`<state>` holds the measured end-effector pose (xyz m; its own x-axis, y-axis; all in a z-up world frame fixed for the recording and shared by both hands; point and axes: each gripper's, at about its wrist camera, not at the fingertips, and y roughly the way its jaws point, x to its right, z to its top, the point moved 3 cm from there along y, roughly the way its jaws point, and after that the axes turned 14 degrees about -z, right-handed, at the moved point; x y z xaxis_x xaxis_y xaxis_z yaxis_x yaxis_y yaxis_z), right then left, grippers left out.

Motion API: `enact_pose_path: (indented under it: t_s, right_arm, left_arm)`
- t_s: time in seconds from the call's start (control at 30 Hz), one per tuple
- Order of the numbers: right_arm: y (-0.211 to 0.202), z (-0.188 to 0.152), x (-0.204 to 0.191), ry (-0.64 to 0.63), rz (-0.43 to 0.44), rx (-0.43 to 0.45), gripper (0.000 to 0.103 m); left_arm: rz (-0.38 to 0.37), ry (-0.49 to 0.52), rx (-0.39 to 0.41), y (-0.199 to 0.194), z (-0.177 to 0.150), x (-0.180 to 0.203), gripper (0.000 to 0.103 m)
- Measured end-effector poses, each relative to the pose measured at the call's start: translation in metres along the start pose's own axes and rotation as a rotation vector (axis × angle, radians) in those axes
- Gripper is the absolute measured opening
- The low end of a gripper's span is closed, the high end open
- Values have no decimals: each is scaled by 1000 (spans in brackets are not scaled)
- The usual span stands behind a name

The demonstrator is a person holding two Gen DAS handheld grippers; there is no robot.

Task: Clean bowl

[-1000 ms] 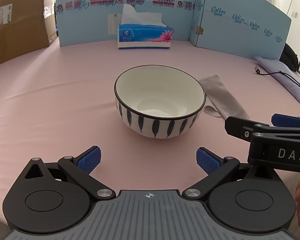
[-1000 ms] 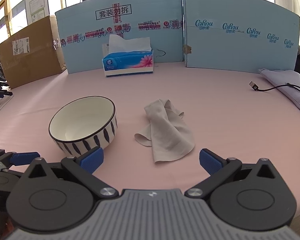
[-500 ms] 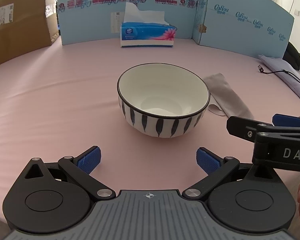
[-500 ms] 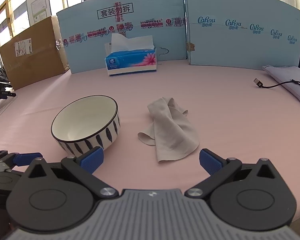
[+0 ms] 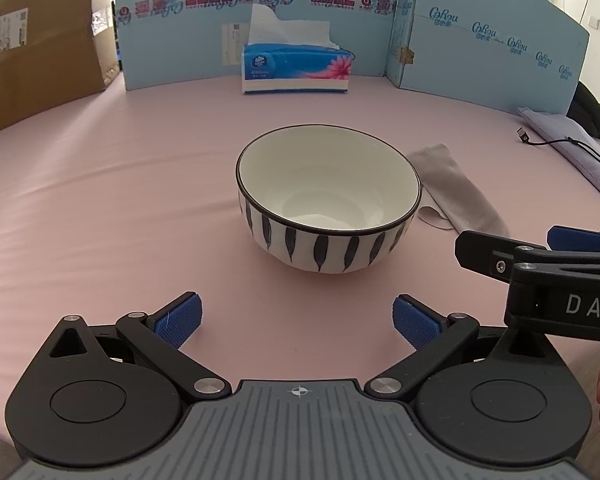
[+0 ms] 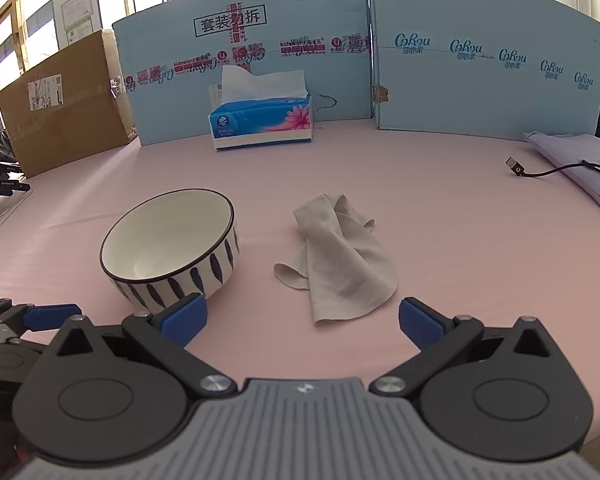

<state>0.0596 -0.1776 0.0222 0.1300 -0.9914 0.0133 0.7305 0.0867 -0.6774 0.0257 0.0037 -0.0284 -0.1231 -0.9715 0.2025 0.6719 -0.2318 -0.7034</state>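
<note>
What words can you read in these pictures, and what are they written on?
"套装勿拆": left blue board, in a black frame.
"kidswant": the red tape across that board.
"CoRou", repeated: right blue board; the small print under it is unreadable.
"DAS", cut off at the frame edge: right gripper.
Tissue box logo and cardboard box label: too small.

Tissue box (image 6: 261, 123) (by blue panels (image 6: 484, 52)), USB cable (image 6: 548, 169)

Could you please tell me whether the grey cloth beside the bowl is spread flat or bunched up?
Bunched up: the grey cloth lies crumpled in overlapping folds on the pink tabletop, apart from the bowl.
</note>
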Motion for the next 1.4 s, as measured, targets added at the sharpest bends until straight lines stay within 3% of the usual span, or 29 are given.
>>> enact_pose_path:
  t_s: [1.4]
  right_arm:
    - [-2,0,0,1,-17,6,103]
  left_arm:
    - [9,10,7,-4,2,0,103]
